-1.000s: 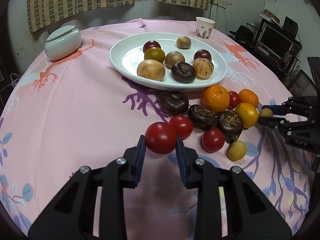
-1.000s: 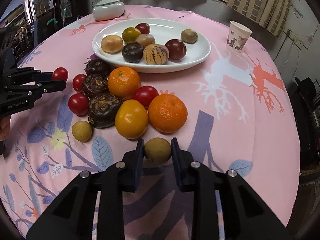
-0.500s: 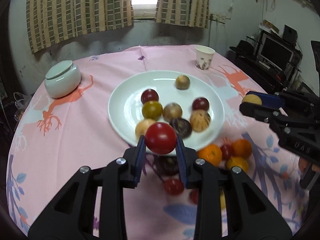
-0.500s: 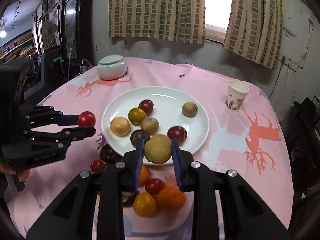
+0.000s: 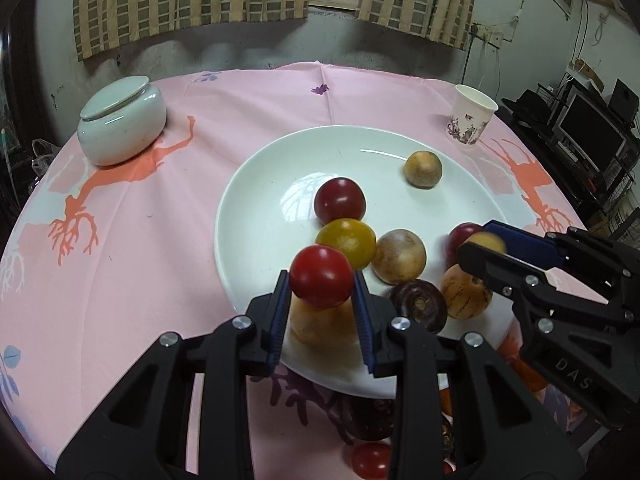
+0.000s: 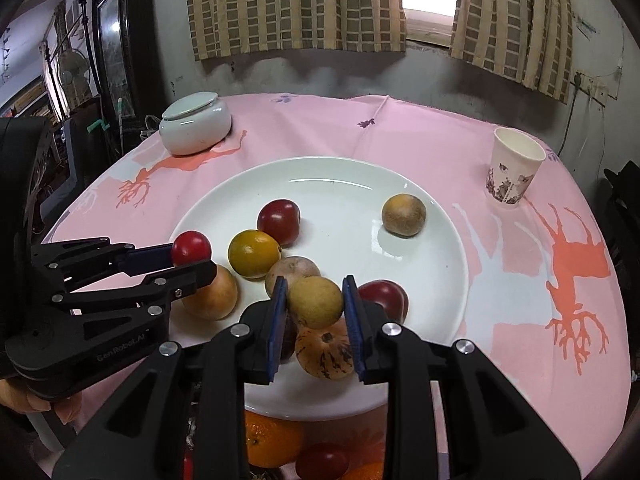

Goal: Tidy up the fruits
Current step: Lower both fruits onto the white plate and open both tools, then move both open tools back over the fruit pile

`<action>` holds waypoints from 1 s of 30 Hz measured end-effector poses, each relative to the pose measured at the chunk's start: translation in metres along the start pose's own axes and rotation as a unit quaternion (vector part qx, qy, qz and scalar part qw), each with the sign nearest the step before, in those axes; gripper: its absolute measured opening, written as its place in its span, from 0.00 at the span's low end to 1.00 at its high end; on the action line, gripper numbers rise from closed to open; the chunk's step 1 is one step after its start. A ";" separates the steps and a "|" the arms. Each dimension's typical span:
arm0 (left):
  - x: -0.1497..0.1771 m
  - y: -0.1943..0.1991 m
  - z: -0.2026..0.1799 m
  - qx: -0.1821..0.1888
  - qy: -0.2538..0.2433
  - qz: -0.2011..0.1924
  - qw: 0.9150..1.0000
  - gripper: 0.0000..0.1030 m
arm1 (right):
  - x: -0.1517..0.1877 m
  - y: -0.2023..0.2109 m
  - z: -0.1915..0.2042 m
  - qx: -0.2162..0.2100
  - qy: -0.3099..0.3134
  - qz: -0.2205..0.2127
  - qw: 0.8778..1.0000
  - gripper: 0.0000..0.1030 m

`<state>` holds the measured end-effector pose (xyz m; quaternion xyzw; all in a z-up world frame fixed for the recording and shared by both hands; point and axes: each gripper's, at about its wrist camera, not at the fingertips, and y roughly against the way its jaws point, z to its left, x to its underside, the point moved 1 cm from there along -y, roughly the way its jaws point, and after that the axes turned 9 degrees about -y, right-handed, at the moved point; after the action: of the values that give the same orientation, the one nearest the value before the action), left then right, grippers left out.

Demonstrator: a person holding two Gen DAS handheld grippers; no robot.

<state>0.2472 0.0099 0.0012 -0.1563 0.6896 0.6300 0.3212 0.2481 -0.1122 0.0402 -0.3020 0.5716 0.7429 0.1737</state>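
A round bench [image 5: 168, 216] draped in a pink cloth printed with coral tree shapes fills both wrist views, backed by checked curtains [image 6: 296, 4] and a grey wall. At its centre sits a wide white plate [image 5: 256, 216] already carrying fruit: a dark red one [image 5: 340, 200], a yellow-orange one [image 5: 350, 240] touching it, a pale brown one [image 5: 400, 256], a dark purple one [image 5: 418, 304], a striped orange one [image 5: 464, 296] and, well apart near the far rim, a lone tan one [image 5: 423, 169]. A lidded white ceramic jar [image 5: 122, 120] stands on the far left of the cloth, a printed paper cup [image 5: 470, 120] on the far right. My left hand-held gripper [image 5: 322, 300] is poised above the plate's near edge, its blue-padded jaws pinched onto a red tomato [image 5: 322, 276], with a tan-orange fruit [image 5: 320, 324] lying on the plate directly below. My right hand-held gripper [image 6: 316, 308] is raised over the plate's near-right part, clamped on a small yellow-brown fruit [image 6: 316, 302] above the striped one. Beneath the plate's front rim, loose on the cloth, an orange [image 6: 272, 442] and a small red tomato [image 6: 322, 460] lie close together
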 end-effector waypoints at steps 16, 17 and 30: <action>0.035 0.098 -0.026 -0.034 -0.051 -0.084 0.995 0.91 | 0.043 0.086 -0.036 0.023 -0.026 -0.039 0.999 0.58; 0.040 0.100 -0.028 -0.031 -0.051 -0.083 0.995 0.92 | 0.048 0.089 -0.040 0.024 -0.034 -0.036 0.998 0.58; 0.094 0.070 -0.043 -0.007 -0.063 -0.034 0.997 0.93 | 0.093 0.096 -0.047 -0.011 -0.042 -0.017 0.999 0.61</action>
<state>0.1233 -0.0025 -0.0048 -0.1422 0.6577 0.6320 0.3845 0.1319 -0.1920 0.0437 -0.2824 0.5503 0.7581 0.2066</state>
